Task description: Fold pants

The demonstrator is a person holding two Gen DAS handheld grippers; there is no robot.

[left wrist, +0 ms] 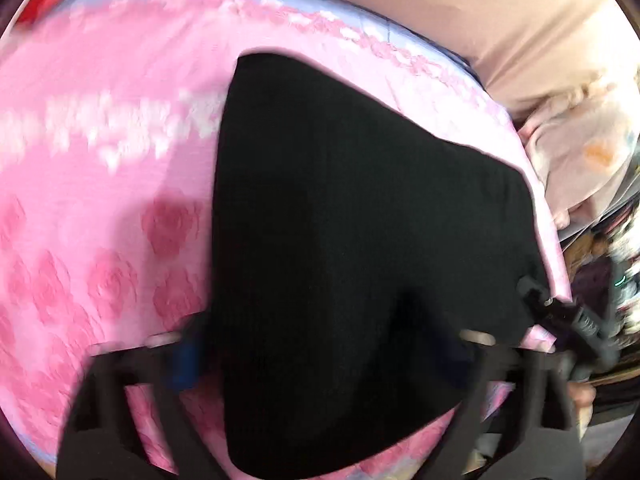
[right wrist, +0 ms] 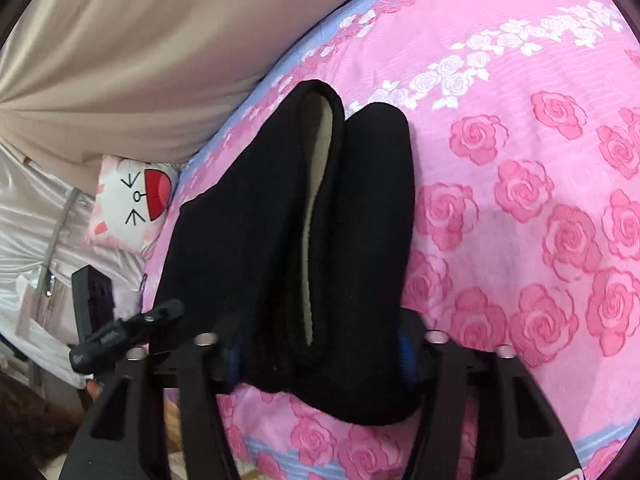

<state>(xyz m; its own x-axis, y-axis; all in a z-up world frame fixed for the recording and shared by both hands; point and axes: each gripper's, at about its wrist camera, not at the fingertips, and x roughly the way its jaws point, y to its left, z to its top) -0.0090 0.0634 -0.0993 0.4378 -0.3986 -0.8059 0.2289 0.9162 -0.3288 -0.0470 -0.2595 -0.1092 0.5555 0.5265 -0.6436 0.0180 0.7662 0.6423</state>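
Black pants (left wrist: 360, 240) with a pale fleece lining (right wrist: 318, 184) lie on a bed covered by a pink rose-print sheet (left wrist: 100, 152). In the left wrist view the pants fill the middle and run between the fingers of my left gripper (left wrist: 324, 356); the image is blurred and the jaws stand wide apart around the cloth. In the right wrist view the folded pants (right wrist: 352, 240) lie between the fingers of my right gripper (right wrist: 320, 356), jaws wide apart around the thick fold. The left gripper's tip (right wrist: 132, 332) shows at the pants' left edge.
The pink sheet (right wrist: 520, 200) stretches far to the right. A beige curtain (right wrist: 140, 40) hangs behind the bed. A white cartoon-face pillow (right wrist: 132, 200) lies at the bed's far edge. Clutter and a dark device (right wrist: 94, 300) sit beside the bed.
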